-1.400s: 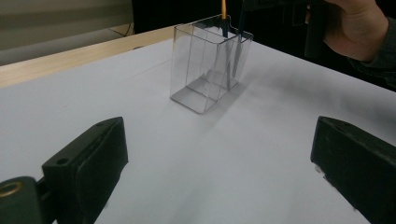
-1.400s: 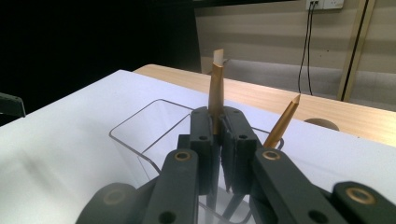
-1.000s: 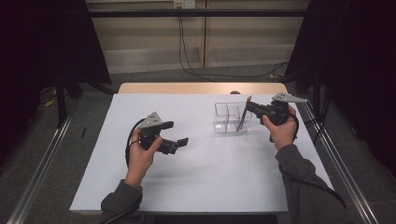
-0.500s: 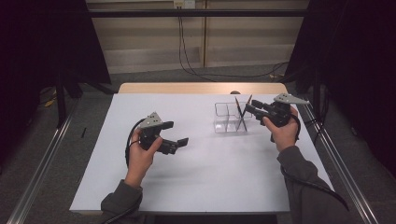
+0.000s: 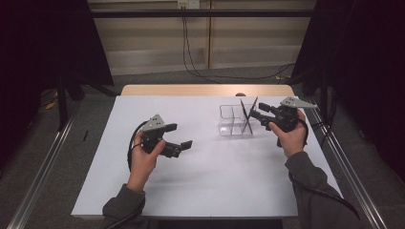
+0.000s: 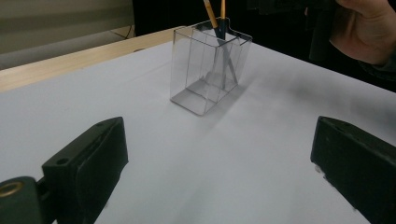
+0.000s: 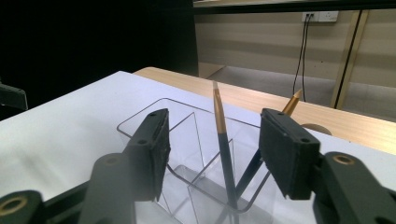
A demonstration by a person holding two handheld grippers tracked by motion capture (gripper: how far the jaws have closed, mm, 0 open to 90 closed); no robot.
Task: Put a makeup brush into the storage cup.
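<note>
Our right gripper [image 7: 212, 156] has just been opening its jaws; the pen [image 7: 223, 144] between them now stands free in the clear holder [image 7: 187, 140] beside another. We judge this placement done. Left gripper [image 6: 219, 172] waits open, empty.

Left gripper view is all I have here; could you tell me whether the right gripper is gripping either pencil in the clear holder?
Observer: No. The right gripper has just been opening its jaws; one pencil stands in the gap, clear of both pads.
Operator: Thank you. Where is the other pencil?
Observer: In the right gripper view, the other pencil leans behind the right-hand jaw, crossing the first low in the clear holder.
</note>
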